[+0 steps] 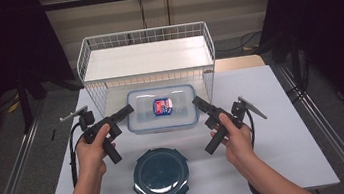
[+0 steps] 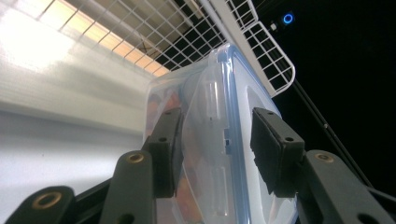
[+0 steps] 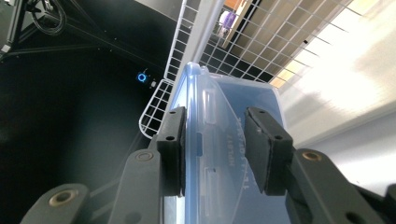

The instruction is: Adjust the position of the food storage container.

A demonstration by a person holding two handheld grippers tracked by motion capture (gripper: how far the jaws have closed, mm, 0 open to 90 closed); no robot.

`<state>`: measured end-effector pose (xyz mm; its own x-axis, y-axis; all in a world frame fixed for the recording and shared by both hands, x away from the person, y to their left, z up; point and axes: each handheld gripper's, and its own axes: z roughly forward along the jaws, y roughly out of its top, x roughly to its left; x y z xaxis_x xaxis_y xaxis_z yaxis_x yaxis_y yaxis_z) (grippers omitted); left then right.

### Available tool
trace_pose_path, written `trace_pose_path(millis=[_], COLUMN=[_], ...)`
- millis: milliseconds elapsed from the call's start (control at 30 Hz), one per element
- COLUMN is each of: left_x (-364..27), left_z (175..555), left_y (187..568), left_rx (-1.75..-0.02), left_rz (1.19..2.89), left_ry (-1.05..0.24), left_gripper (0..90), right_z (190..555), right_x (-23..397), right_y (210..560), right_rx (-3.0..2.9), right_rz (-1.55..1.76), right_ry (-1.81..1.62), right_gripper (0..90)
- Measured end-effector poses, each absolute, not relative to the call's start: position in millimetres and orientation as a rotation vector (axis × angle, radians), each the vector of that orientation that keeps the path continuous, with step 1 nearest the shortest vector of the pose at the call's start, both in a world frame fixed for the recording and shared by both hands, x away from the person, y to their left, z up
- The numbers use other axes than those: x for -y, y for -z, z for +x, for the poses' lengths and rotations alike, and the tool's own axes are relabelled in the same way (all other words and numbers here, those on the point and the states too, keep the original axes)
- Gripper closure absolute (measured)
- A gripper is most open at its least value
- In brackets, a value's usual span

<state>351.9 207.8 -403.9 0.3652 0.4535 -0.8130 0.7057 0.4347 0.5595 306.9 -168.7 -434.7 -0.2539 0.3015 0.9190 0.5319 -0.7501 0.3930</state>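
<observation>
A clear plastic container with a blue rim hangs level in front of the wire rack, with a small red and blue packet inside it. My left gripper grips its left end and my right gripper its right end. In the left gripper view the jaws straddle the container's rim and end wall, with orange contents showing through the plastic. The right gripper's jaws straddle the other end wall the same way. Its dark teal lid lies flat on the table, near the front edge.
A white wire rack with a raised shelf stands just behind the container, its legs close to both ends. The white table has bare surface left and right of the hands. Cables trail from both grippers.
</observation>
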Motion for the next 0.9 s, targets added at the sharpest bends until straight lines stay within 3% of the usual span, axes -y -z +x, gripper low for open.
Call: trace_pose_path(millis=[900], left_x=[-214], left_z=[356], left_y=[366], left_rx=[-1.212], left_rz=[1.110], left_ry=[0.194], left_gripper=[56.2], right_z=[327], right_x=[160], right_y=[388], right_rx=[1.024], right_rz=[-1.768], right_ry=[2.213], right_gripper=[61.0])
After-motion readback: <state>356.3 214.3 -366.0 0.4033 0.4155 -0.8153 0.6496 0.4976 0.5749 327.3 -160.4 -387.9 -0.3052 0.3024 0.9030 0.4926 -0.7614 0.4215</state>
